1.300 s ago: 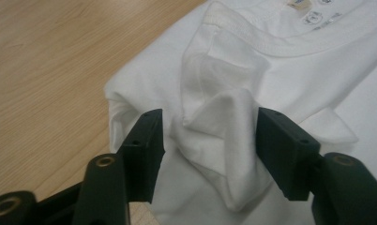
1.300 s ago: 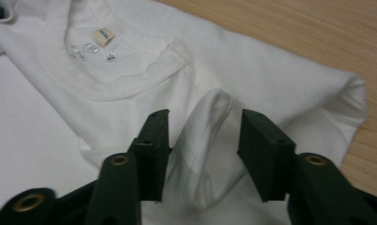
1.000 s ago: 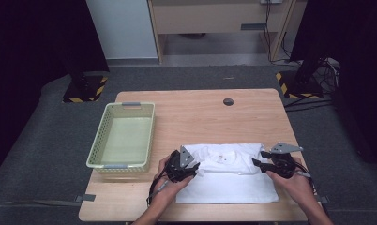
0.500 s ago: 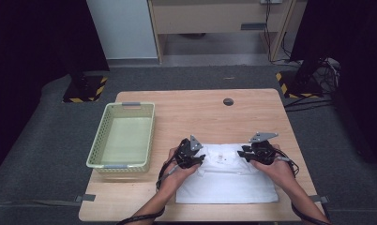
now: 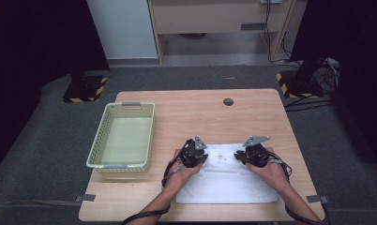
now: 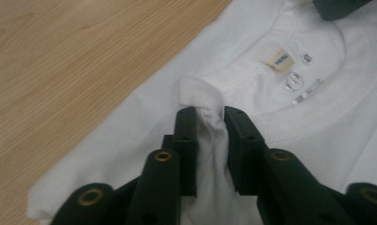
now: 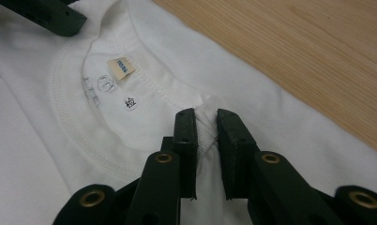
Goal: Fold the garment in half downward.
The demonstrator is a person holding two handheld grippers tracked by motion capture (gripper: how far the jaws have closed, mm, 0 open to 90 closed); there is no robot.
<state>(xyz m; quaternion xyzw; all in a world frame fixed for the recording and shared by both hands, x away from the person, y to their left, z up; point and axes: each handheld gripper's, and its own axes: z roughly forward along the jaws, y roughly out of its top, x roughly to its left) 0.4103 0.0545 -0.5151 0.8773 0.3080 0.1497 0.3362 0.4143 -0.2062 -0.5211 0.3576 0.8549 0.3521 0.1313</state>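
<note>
Both grippers moved inward since 1 second earlier, jaws closing: left gripper and right gripper pinched folds of the white cotton T-shirt, flat on the wooden table. Risk: thin pinches slipping when lifted.

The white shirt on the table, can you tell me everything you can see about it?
The white shirt is soft knit cloth, lying flat and folded on the wooden table near the person's edge, right of the green basket. Its round stitched collar faces away from the person, with a small tan label inside. The left gripper and right gripper have just closed, each pinching a bunched fold beside the collar.
</note>
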